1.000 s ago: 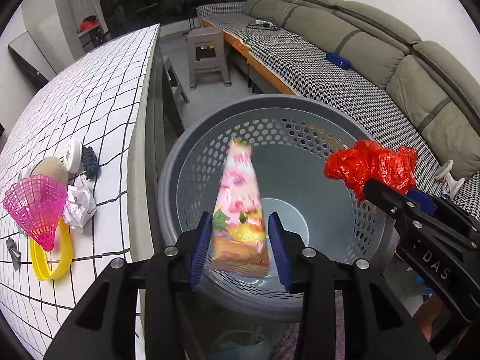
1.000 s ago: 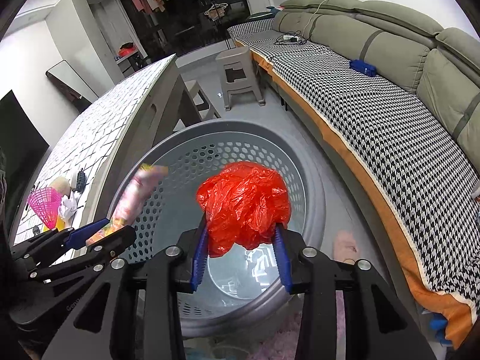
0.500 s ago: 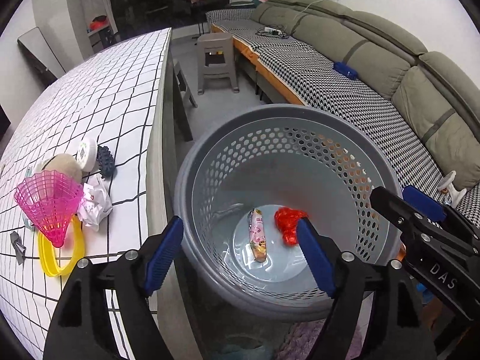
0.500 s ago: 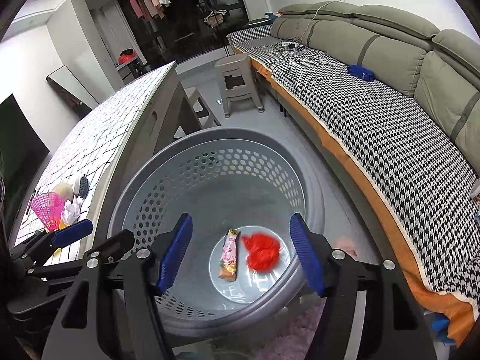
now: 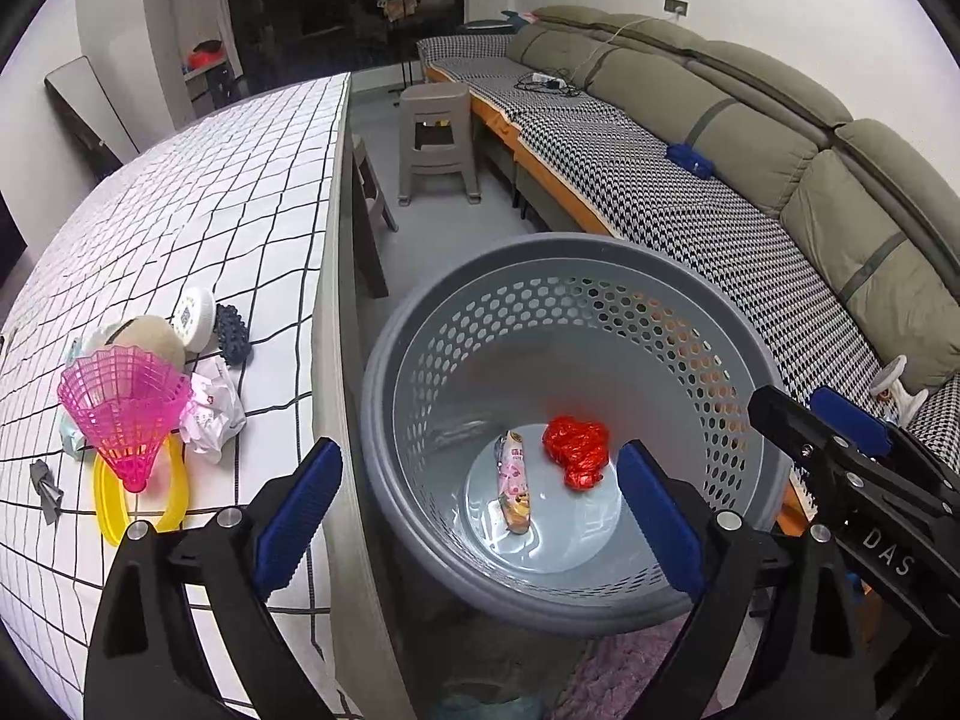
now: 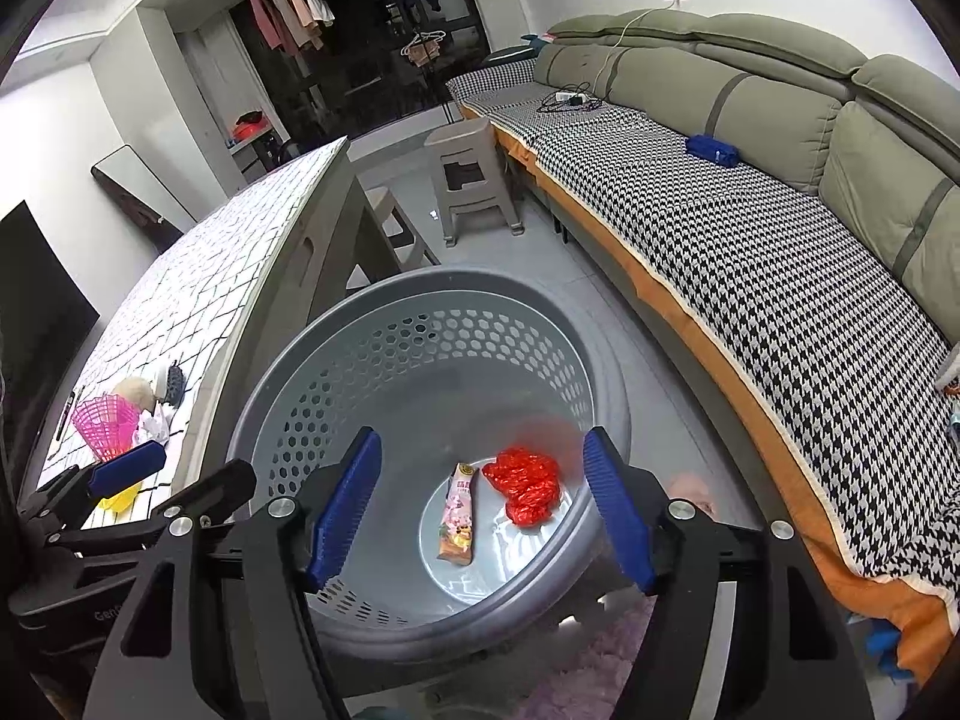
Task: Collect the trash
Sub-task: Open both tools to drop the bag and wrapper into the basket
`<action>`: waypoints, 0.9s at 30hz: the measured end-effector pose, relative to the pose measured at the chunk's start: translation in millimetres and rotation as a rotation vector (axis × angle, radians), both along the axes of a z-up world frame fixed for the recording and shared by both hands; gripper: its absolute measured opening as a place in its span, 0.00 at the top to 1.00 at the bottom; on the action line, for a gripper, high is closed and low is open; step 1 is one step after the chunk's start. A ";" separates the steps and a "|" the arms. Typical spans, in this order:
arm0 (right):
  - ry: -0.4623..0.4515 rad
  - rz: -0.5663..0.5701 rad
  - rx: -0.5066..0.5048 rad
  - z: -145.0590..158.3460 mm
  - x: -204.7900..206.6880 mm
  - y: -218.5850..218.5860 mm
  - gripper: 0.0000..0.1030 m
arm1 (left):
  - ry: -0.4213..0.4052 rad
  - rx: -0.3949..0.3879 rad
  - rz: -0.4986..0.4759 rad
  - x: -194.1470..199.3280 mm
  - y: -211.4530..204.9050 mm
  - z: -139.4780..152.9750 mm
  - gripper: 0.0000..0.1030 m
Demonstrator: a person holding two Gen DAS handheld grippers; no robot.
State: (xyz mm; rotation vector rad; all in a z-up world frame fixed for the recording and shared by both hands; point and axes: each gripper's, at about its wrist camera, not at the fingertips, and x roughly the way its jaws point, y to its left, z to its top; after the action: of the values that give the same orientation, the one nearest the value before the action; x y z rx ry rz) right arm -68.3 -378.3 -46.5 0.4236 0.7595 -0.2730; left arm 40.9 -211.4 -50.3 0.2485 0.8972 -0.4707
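**Two pieces binned, more trash waiting on the table**

A pink printed snack wrapper (image 5: 515,491) and a crumpled red plastic bag (image 5: 577,450) lay side by side on the floor of the round grey perforated plastic basket (image 5: 708,324), the wrapper to the left, the bag just beside it to the right. The basket stood on the floor against the right edge of the table with the white black-grid cloth (image 5: 180,198).

Above the basket, the left gripper (image 5: 480,516) had its blue-padded fingers spread wide and holding nothing. The right gripper (image 6: 483,510) hung there too, likewise parted and empty.

The drop step looked complete, so the job seemed partway through. On the near left of the table a crumpled white paper wad (image 5: 211,408) lay touching a pink plastic mesh cone (image 5: 123,402), which sat over a yellow plastic ring (image 5: 108,504); a beige ball (image 5: 153,336), a white round lid (image 5: 195,318) and a dark blue knobbly piece (image 5: 233,333) sat just beyond.

The next move probably called for swinging a gripper left over the table and closing on the paper wad without catching the cone.
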 end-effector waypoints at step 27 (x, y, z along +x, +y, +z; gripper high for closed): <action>-0.072 -0.017 -0.072 36.5 -44.2 33.0 0.32 | -0.095 -0.093 0.031 -37.6 52.0 40.6 0.08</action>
State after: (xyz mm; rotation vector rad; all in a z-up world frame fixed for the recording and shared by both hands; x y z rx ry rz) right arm -112.5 -345.3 -10.0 0.3703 0.6743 -0.2988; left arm 3.3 -159.3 -9.6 0.1708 0.7829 -0.4670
